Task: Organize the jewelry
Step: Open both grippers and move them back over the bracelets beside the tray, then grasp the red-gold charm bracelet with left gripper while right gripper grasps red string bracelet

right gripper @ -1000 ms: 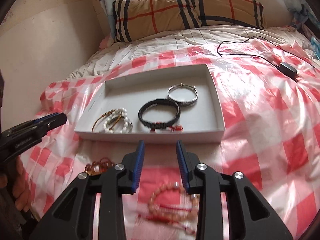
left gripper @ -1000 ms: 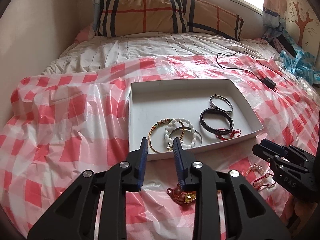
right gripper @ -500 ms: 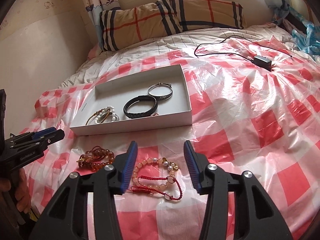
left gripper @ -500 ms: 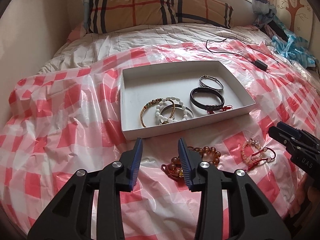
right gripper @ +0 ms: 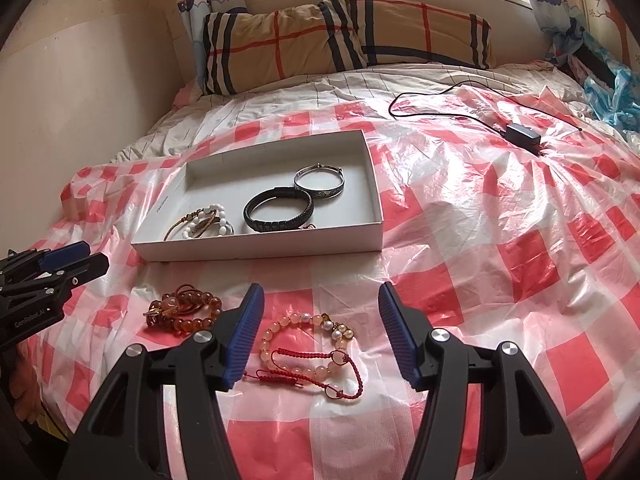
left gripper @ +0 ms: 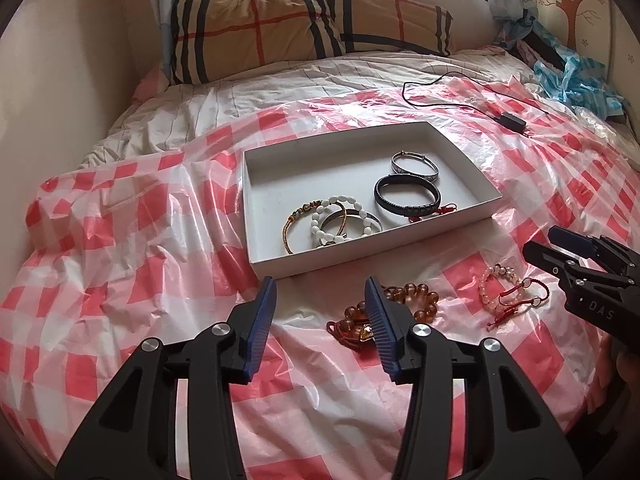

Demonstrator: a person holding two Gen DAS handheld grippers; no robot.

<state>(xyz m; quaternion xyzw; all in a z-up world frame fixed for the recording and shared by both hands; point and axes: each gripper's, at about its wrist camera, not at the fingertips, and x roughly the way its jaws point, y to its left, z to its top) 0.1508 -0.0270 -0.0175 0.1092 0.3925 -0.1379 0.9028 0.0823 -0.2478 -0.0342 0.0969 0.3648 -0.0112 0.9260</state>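
Left tongs spread, jaws just been opening, nothing btwn them, just short of the box. Box: white card, shallow, rectangular, long axis left-right, on glossy red-check plastic sheet over bed. Inside: five bangles lying flat. In front of box: amber bead bracelet, coiled; right of it pale pink bead bracelet w/ red cord, btwn right tongs, also spread, just been opening, not pinching it.
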